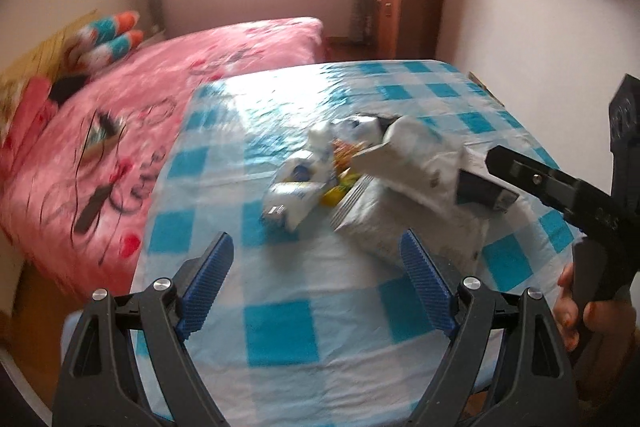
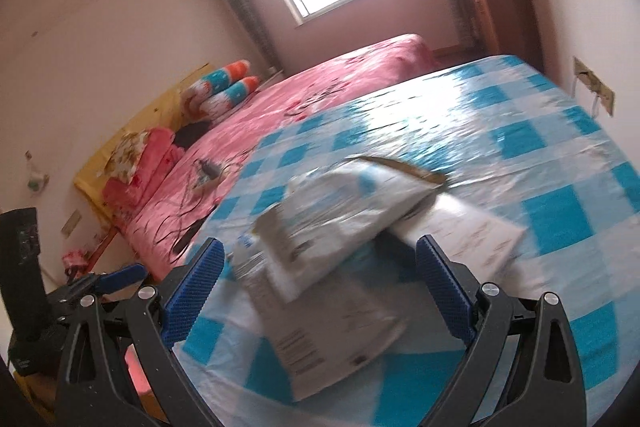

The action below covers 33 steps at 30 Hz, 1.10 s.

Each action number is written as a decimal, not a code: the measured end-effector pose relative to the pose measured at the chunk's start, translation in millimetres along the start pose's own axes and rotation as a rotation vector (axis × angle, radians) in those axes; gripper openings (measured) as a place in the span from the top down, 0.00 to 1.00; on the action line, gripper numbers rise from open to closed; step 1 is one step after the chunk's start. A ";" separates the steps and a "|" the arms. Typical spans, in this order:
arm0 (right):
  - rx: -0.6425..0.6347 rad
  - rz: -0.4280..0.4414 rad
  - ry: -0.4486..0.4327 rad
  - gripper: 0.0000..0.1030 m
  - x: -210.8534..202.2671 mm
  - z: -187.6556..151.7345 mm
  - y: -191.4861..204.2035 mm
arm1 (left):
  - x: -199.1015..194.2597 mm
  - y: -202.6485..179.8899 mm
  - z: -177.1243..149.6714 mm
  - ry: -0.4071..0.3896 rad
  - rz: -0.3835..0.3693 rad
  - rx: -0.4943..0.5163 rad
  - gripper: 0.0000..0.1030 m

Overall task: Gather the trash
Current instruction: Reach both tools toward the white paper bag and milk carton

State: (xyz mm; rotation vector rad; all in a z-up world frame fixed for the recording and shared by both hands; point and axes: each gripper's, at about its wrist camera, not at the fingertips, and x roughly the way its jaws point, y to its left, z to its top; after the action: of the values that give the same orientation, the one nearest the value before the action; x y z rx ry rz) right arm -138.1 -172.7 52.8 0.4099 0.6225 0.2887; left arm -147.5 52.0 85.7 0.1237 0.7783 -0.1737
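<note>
Bare blue-and-white checked tablecloth (image 1: pixel 288 311) lies near; crumpled white plastic mailer bags (image 1: pixel 404 163) crowd the middle, pink bed (image 1: pixel 160 87) left.

table covered with a glossy blue-and-white checked plastic cloth (image 1: pixel 288 323) (creased, glare at the far side). lying on it in one loose heap: white-grey plastic mailer bags with printed labels (image 2: pixel 320 307), overlapping each other; a crumpled white-and-blue packet (image 1: pixel 290 193) just beside them; small yellow and orange wrappers (image 1: pixel 340 187) between the packet and the mailers.
</note>
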 end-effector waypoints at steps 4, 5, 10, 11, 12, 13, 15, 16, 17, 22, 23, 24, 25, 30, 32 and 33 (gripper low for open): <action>0.042 -0.039 -0.016 0.08 -5.2 8.8 -27.5 | 6.4 -25.4 21.0 -0.005 -0.029 0.080 0.17; 0.055 -0.044 -0.016 0.08 -6.1 10.3 -32.9 | 9.0 -32.5 25.9 -0.003 -0.034 0.108 0.17; 0.129 -0.068 -0.009 0.08 -3.6 17.6 -66.0 | 27.7 -66.5 46.2 0.022 -0.038 0.256 0.13; 0.140 -0.068 -0.003 0.08 -3.4 18.4 -71.1 | 32.8 -73.6 49.5 0.033 -0.040 0.281 0.13; 0.155 -0.070 0.004 0.08 -2.6 19.6 -77.0 | 38.3 -78.4 52.3 0.047 -0.041 0.306 0.13; 0.161 -0.074 0.003 0.08 -2.3 20.1 -80.4 | 45.6 -84.0 55.2 0.062 -0.037 0.334 0.13; 0.173 -0.077 0.004 0.08 -2.0 22.4 -87.3 | 58.4 -91.1 60.2 0.091 -0.031 0.370 0.13; 0.178 -0.076 0.009 0.08 -1.6 22.8 -89.2 | 66.6 -93.8 63.0 0.114 -0.037 0.384 0.13; 0.182 -0.076 0.015 0.08 -0.9 23.4 -91.6 | 75.0 -95.7 65.6 0.141 -0.042 0.393 0.13; 0.183 -0.072 0.029 0.08 2.9 27.7 -99.7 | 100.0 -99.3 71.5 0.214 -0.043 0.426 0.13; 0.179 -0.073 0.033 0.08 3.6 28.2 -100.0 | 103.7 -99.6 72.2 0.226 -0.048 0.426 0.13; 0.175 -0.076 0.037 0.08 4.8 28.8 -100.8 | 106.3 -99.4 72.8 0.237 -0.052 0.424 0.13; 0.171 -0.078 0.041 0.08 5.7 29.4 -101.1 | 109.5 -99.4 73.5 0.250 -0.060 0.422 0.13; 0.158 -0.068 0.063 0.08 11.2 29.6 -101.8 | 120.2 -101.5 76.4 0.283 -0.093 0.407 0.13; 0.153 -0.067 0.071 0.08 13.6 29.4 -101.4 | 126.8 -103.8 75.0 0.301 -0.075 0.407 0.13; 0.150 -0.065 0.077 0.08 14.9 29.2 -101.4 | 130.1 -104.7 73.6 0.308 -0.064 0.406 0.13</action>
State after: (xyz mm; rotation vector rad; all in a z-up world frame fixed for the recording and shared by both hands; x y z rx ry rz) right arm -94.6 -264.6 20.8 0.5240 0.7337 0.1969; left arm -27.0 -77.6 40.9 0.5200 1.0470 -0.3787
